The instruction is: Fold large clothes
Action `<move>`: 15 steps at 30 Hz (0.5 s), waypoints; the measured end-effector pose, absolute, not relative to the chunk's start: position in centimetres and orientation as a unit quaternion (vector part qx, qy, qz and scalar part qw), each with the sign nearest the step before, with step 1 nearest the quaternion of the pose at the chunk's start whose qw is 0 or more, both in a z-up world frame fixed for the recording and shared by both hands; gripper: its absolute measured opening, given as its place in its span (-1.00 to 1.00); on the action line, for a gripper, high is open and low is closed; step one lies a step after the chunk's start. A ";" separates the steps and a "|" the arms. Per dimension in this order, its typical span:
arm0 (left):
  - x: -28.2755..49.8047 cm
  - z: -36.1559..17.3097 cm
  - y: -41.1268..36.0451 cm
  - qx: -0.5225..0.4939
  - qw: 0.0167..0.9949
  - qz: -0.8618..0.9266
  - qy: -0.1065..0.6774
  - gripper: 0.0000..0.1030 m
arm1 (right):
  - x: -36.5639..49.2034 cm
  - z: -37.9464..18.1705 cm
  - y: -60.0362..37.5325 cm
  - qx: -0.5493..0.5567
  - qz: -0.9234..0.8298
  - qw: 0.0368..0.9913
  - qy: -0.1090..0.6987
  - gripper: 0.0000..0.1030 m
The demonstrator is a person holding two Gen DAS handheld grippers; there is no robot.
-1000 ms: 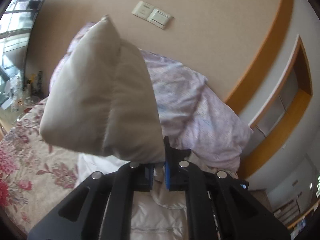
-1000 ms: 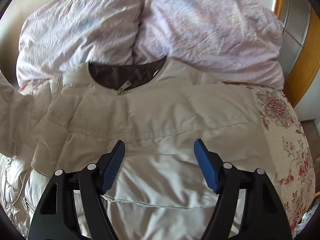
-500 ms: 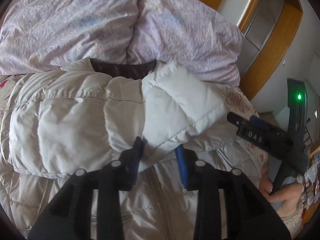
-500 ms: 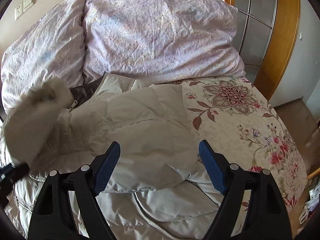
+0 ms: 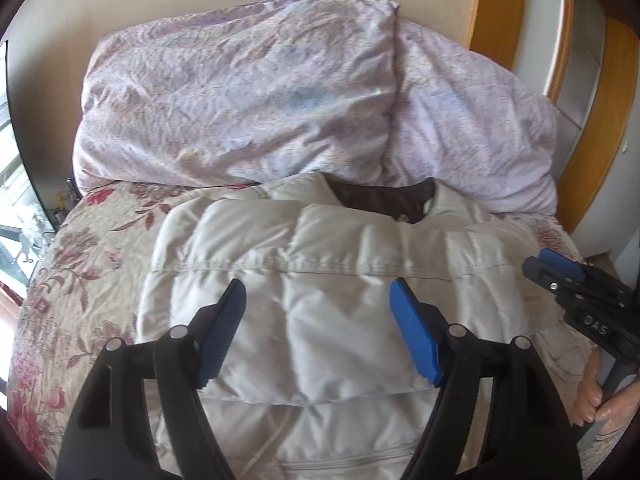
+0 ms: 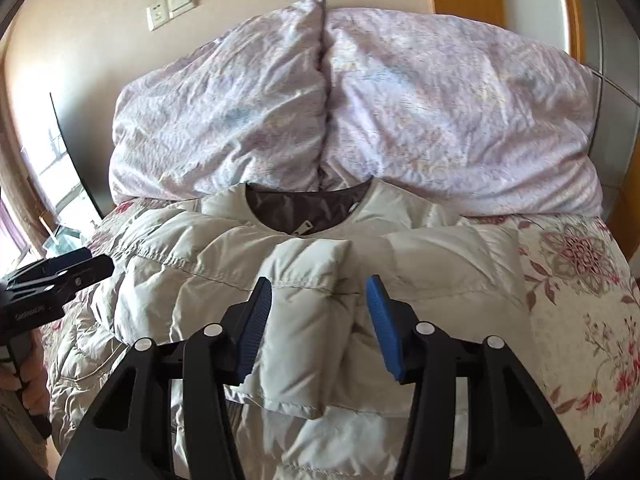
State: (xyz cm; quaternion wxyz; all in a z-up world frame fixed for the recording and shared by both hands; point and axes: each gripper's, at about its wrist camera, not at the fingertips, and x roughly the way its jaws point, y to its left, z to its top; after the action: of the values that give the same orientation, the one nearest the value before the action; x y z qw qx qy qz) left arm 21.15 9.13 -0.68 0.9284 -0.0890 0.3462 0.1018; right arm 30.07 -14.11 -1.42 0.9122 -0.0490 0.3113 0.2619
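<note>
both sleeves lie folded across my puffer jacket; my left gripper and right gripper gape wide, empty. next, i'd grab the hem.

An off-white quilted jacket with dark brown lining is seen on a beige bedspread patterned with red and pink flowers. Pale lilac is shown by the crinkled duvet; blue by the fingers.
</note>
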 end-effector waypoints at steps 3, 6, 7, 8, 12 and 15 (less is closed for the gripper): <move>21.7 -1.8 10.8 -0.076 0.921 0.139 0.357 0.44 | 29.8 -2.0 -11.9 -0.072 0.288 0.908 0.295 -0.11; 22.2 -3.1 11.8 -0.072 0.915 0.157 0.365 0.44 | 29.9 -2.9 -10.5 -0.095 0.297 0.905 0.290 -0.11; 22.4 -3.5 12.1 -0.071 0.913 0.160 0.368 0.44 | 30.2 -3.3 -10.2 -0.103 0.297 0.902 0.295 -0.14; 22.6 -4.1 12.3 -0.070 0.911 0.164 0.372 0.44 | 30.5 -3.8 -10.0 -0.109 0.297 0.900 0.301 -0.17; 23.3 -6.1 13.6 -0.081 0.905 0.171 0.382 0.62 | 32.5 -6.7 -9.4 -0.138 0.275 0.886 0.347 -0.32; 23.7 -7.1 14.1 -0.081 0.903 0.178 0.383 0.70 | 33.6 -8.2 -9.6 -0.132 0.271 0.881 0.365 -0.34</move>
State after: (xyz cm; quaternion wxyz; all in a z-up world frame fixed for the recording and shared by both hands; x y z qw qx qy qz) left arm 23.71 14.09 -7.14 0.9025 -0.0810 0.3835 0.1783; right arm 33.59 -9.61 -8.17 0.8810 -0.1315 0.3649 0.2709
